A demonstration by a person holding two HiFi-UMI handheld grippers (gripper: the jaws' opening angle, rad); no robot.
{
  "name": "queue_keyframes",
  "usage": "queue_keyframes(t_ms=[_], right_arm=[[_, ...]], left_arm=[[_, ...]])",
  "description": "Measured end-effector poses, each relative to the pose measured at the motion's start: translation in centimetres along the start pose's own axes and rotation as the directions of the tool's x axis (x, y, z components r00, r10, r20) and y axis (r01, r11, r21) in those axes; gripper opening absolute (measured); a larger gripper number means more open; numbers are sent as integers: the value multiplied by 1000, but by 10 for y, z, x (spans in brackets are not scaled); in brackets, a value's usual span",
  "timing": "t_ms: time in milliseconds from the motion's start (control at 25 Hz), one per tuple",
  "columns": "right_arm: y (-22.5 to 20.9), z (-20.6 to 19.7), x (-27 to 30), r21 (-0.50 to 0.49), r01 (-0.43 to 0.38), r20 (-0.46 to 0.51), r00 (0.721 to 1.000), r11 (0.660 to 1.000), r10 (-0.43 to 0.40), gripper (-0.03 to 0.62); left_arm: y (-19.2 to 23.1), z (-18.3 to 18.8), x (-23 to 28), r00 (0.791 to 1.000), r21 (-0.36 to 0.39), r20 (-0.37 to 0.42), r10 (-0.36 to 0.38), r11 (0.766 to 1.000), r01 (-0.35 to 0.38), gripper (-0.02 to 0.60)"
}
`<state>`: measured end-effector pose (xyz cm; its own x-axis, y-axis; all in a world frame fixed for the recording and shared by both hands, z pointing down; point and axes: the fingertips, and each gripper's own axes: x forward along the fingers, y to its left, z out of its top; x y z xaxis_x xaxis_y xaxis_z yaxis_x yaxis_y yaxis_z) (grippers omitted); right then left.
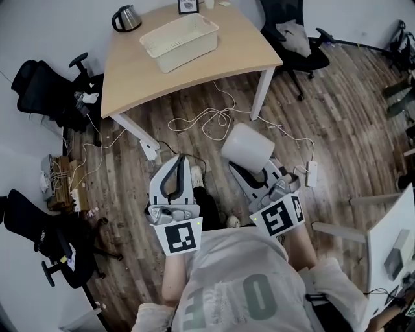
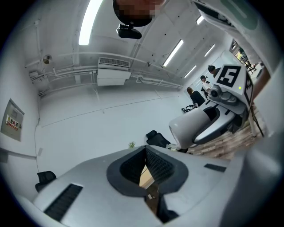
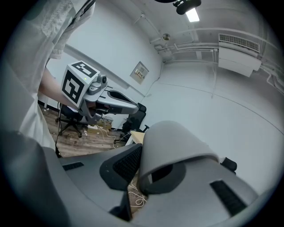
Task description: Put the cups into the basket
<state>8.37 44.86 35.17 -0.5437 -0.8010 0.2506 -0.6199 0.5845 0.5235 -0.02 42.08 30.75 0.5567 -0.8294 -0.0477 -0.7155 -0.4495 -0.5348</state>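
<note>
My right gripper (image 1: 251, 170) is shut on a white cup (image 1: 248, 148), held out over the wooden floor in front of the person. In the right gripper view the cup (image 3: 175, 142) sits between the dark pads and covers the right one. The left gripper (image 1: 179, 159) hangs beside it, its jaws closed tip to tip with nothing between them. The left gripper view looks past its closed tips (image 2: 145, 150) and shows the cup (image 2: 191, 127) at the right. The cream basket (image 1: 209, 40) stands on the far wooden table (image 1: 214, 68), well ahead of both grippers.
A black kettle (image 1: 126, 18) and a small framed picture (image 1: 188, 6) stand at the table's back. Office chairs (image 1: 45, 94) (image 1: 295, 39) flank the table. White cables (image 1: 207, 120) trail over the floor under its near edge. A white desk corner (image 1: 392, 243) is at the right.
</note>
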Motion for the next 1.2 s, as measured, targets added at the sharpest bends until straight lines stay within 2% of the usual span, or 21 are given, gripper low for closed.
queue_keyframes(t_ms=[160,360,720,1200], right_arm=[[-21,-13,46,-10,4,-31,1000,1000,-4,29],[-56,-9,118,-18,7,-49,999,1000,-8,29],[-128,9,228,-28,40,-61,997,999,-42,30],[-189,10,360,-49,61,-88,994,997,-65,29]], left_arm=[[20,-30,38,1000,-2,6,-9,1000,9,8],[72,-59,100,999,-20,40,4,1000,-3,8],[154,-83,201,994,-17,102,-24,1000,26,8],[246,-142,300,994,-5,111,-25,1000,25,8]])
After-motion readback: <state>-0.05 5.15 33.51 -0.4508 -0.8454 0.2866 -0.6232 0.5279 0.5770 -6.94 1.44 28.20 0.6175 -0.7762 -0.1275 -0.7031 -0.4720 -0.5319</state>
